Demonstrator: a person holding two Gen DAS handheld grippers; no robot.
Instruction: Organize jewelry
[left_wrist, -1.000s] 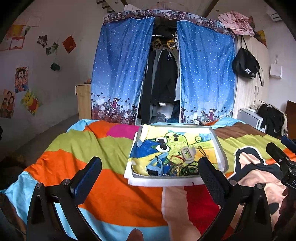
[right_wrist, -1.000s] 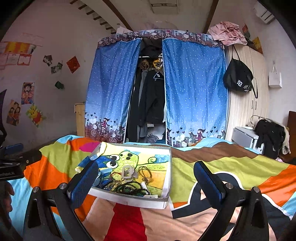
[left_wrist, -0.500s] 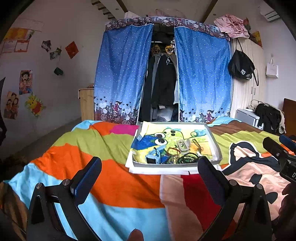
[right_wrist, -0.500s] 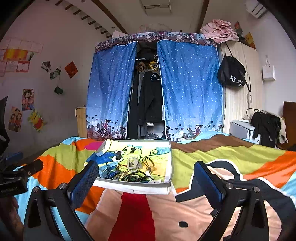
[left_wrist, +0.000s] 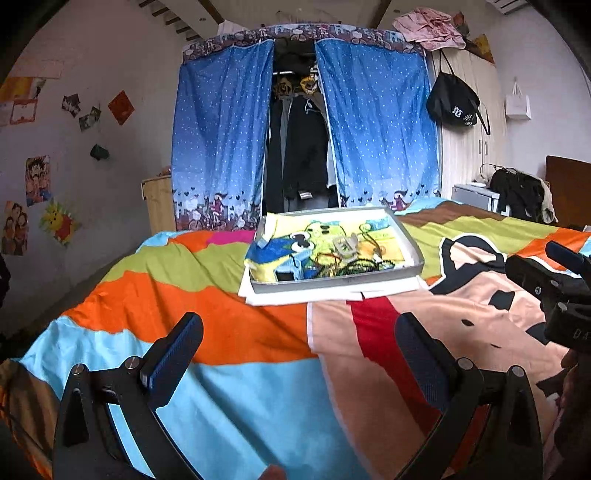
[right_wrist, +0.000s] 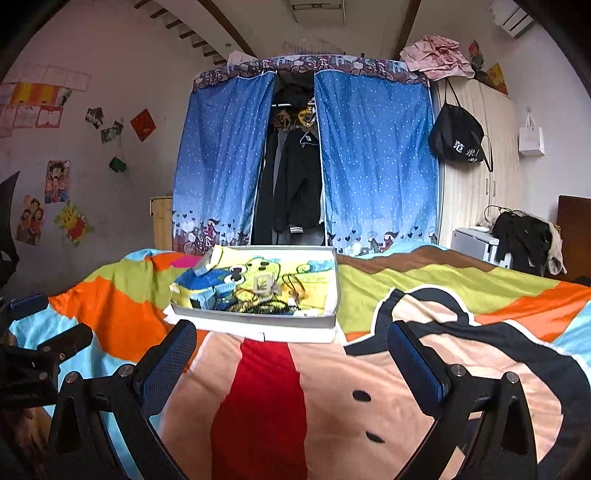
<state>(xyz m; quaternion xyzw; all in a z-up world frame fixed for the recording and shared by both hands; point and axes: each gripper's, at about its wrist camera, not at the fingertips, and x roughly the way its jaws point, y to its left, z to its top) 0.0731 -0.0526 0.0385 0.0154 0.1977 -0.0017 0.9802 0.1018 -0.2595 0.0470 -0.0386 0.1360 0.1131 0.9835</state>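
A shallow white tray (left_wrist: 332, 285) with a cartoon frog liner sits on the bed; it also shows in the right wrist view (right_wrist: 258, 320). Tangled jewelry (left_wrist: 351, 264) lies at its near side: dark bead strings, thin cords and a pale clasp-like piece (right_wrist: 264, 286). A small blue box (left_wrist: 291, 269) sits at its near left. My left gripper (left_wrist: 299, 343) is open and empty, well short of the tray. My right gripper (right_wrist: 291, 347) is open and empty, just short of the tray's near edge.
The bed carries a bright cartoon quilt (left_wrist: 221, 314). Behind it hang blue curtains (left_wrist: 221, 147) around an open wardrobe of dark clothes. A black bag (left_wrist: 454, 107) hangs on the right cabinet. The right gripper shows at the left wrist view's right edge (left_wrist: 554, 291).
Both grippers have drawn back from the tray and lowered toward the quilt, so the tray looks smaller and farther. Both have stayed open and empty.
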